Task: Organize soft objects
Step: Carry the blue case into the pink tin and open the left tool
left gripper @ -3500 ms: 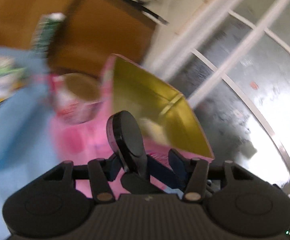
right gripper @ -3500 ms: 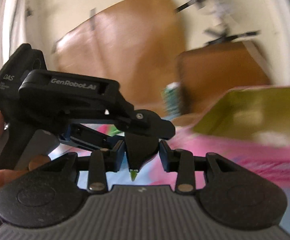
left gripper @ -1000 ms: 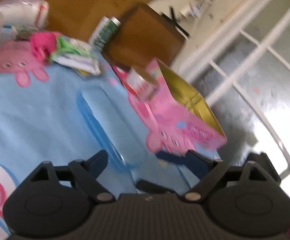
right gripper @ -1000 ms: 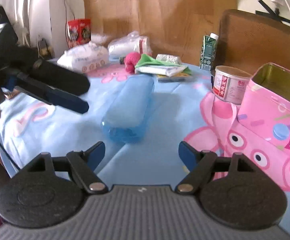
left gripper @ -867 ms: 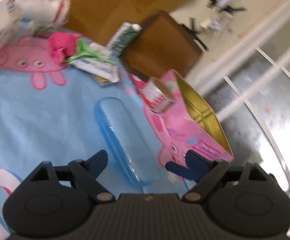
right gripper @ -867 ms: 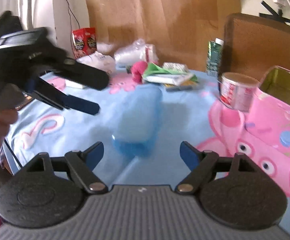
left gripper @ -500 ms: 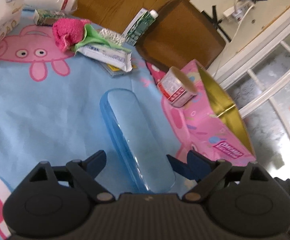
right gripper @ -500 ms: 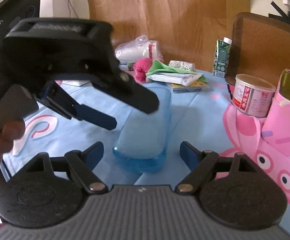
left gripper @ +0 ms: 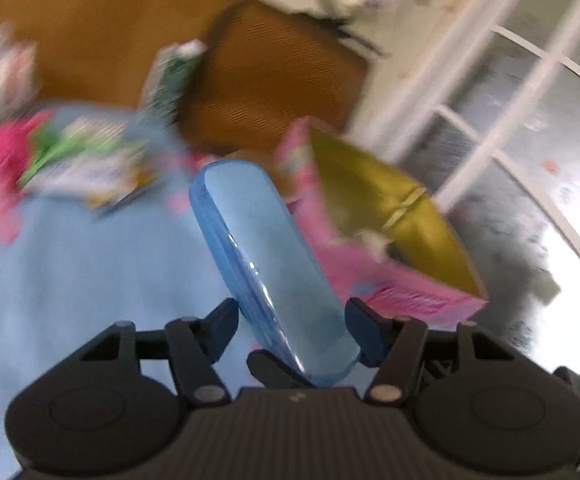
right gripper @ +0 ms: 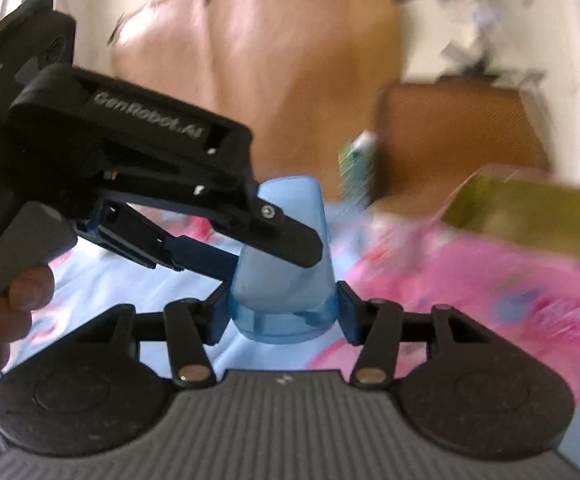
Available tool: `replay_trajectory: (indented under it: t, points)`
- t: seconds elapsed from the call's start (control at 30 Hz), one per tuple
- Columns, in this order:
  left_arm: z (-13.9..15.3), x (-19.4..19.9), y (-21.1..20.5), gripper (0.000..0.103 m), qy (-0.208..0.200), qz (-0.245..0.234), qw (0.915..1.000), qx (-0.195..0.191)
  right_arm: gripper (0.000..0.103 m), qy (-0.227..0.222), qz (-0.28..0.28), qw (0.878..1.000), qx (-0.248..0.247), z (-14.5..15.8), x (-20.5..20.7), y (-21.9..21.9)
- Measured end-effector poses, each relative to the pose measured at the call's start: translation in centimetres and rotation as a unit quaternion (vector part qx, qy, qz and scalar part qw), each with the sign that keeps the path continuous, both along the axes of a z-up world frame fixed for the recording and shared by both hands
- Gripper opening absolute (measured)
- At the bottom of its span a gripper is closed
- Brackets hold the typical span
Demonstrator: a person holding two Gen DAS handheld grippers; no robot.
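Your left fingers [left gripper: 225,326] sit partly closed on either side of the blue case [left gripper: 265,248], close against its near end. Whether they truly pinch it is hard to tell through the blur, but they appear to grip it, and the case tilts up off the blue desk [left gripper: 69,264] toward the camera. Left of the case a blurred heap of pink and green soft things [left gripper: 53,152] lies near the desk's far edge; to its right stands the open pink tin [left gripper: 386,240], its gold inside showing and something pale at the bottom.

In the right wrist view your right gripper [right gripper: 281,312] has its fingers pressed against both sides of the same case's rounded end, so you hold it from two directions. The left gripper [right gripper: 273,248] reaches across from the left and clamps the case higher up.

The risk lies in that double hold. The case looks smooth and hard, and both views are smeared by motion. If your hands drift apart or twist unevenly, the case may slip out of one pair of fingers or swing into the pink tin just beside it and tip it. Squeezing harder on the tapered end could pop the case out.
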State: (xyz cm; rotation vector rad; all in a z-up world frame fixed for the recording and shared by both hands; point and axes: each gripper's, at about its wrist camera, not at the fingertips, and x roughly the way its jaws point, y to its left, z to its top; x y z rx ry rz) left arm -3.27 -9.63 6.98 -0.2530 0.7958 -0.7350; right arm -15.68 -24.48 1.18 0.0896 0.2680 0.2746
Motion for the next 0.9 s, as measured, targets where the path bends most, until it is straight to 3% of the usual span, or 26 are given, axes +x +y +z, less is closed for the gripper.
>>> replay_trajectory:
  t: [0.2, 0.43, 0.47, 0.7, 0.9]
  points:
    - [2.5, 1.5, -9.7, 0.06, -0.056, -0.076, 0.9954, 0.014, 0.056, -0.04, -0.107, 0.993, 0.017, 1.3, 0.1, -6.4]
    - [1.1, 4.0, -17.0, 0.06, -0.042, -0.101, 0.9937, 0.025, 0.057, -0.01, -0.167, 0.984, 0.055, 0.1, 3.0, -12.0]
    - [0.8, 4.2, -17.3, 0.065, -0.039, -0.1, 0.9939, 0.025, 0.057, -0.002, -0.17, 0.984, 0.059, -0.1, 3.4, -12.5]
    - [0.3, 4.2, -14.2, 0.065, -0.034, -0.084, 0.9958, 0.01, 0.067, -0.009, -0.187, 0.981, 0.053, -0.4, 3.2, -12.3]
    - [0.3, 2.9, -4.5, 0.069, -0.044, -0.05, 0.9975, -0.021, 0.067, -0.043, -0.169, 0.984, 0.047, 0.4, 1.9, -10.2]
